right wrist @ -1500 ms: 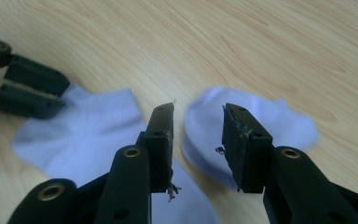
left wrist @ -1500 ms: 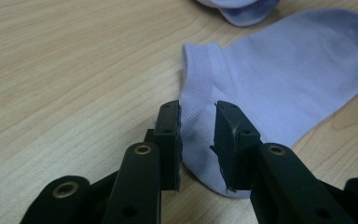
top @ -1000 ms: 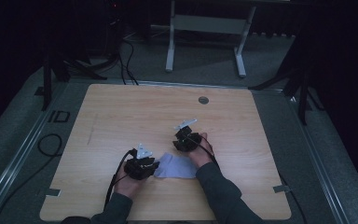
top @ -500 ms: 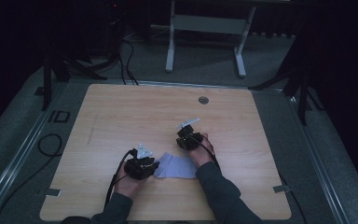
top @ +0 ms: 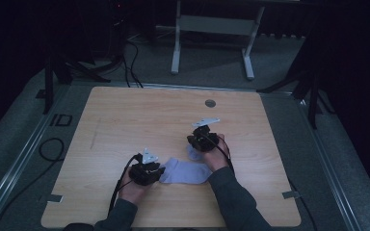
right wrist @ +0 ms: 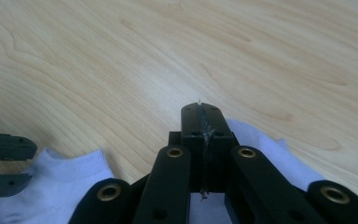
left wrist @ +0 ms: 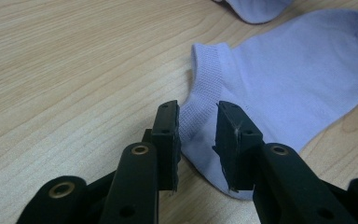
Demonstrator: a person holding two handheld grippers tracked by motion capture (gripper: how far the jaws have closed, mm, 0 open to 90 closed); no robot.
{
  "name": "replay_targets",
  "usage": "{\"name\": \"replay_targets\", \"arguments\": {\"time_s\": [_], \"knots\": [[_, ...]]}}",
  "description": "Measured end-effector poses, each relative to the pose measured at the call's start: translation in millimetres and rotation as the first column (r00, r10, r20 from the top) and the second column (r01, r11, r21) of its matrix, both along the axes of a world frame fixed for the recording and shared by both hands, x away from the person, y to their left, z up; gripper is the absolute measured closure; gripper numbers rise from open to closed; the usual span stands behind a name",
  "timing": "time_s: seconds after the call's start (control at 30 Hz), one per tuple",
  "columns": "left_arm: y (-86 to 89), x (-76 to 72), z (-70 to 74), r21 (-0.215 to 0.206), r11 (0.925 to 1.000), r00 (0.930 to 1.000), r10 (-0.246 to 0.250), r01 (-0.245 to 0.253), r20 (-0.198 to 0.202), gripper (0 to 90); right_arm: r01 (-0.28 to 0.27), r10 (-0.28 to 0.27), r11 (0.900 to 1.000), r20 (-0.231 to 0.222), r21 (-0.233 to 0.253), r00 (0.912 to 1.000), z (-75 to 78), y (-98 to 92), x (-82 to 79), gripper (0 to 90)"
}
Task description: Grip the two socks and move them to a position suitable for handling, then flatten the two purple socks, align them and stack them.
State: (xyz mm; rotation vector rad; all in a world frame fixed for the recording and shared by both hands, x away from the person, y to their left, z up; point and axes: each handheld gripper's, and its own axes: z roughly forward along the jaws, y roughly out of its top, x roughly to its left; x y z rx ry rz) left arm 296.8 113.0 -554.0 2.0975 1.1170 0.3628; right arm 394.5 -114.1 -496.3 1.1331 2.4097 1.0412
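A pale lavender sock (top: 189, 172) lies flat on the wooden table (top: 125, 125) between my two grippers. My left gripper (left wrist: 197, 135) is open by a narrow gap, with a jaw on either side of the sock's ribbed cuff (left wrist: 205, 74), at the sock's left end (top: 147, 171). My right gripper (right wrist: 200, 116) is shut, jaws pressed flat together, and no fabric shows between them. It hovers over the sock's toe end (right wrist: 261, 137), tips reaching past it over bare wood (top: 202, 138). The left gripper's jaws (right wrist: 2, 163) show at the cuff in the right gripper view.
A round grommet (top: 210, 103) sits near the table's far edge. Cables (top: 53, 149) trail off the left side onto the floor, and a white stand (top: 212, 29) is beyond the table. A second bit of lavender fabric (left wrist: 256, 9) lies past the cuff.
My right gripper has drifted slightly right and away from me over the sock's toe end. The left gripper and the sock have stayed in place.
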Motion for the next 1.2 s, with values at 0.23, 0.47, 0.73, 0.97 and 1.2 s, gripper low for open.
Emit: {"name": "replay_targets", "arguments": {"time_s": [0.23,0.47,0.73,0.97,1.2], "knots": [[0.3,0.4,-0.2,0.003,1.0,1.0,0.002,-0.002,-0.002,69.1,0.038,-0.039,0.999,0.016,0.031,0.9991,6.4,-24.9,-6.3,89.3],[-0.1,1.3,-1.1,0.003,1.0,1.0,0.005,-0.005,-0.006,69.1,0.083,-0.083,0.995,0.009,0.055,0.9965,2.3,-47.0,-7.9,89.3],[-0.5,1.1,-1.3,0.004,1.0,1.0,0.005,-0.004,-0.006,69.0,0.113,-0.113,0.992,0.005,0.047,0.9935,0.9,-65.3,-9.3,89.2],[0.7,1.1,-0.8,0.002,0.9999,0.9999,0.013,-0.013,-0.006,69.1,0.129,-0.129,0.991,0.005,0.034,0.9917,-0.7,-76.3,-9.8,89.2],[0.0,1.2,-1.4,0.003,0.9999,0.9999,0.014,-0.014,-0.006,68.8,0.163,-0.163,0.986,-0.01,0.024,0.9866,-7.8,-94.6,-9.6,88.8]]}}
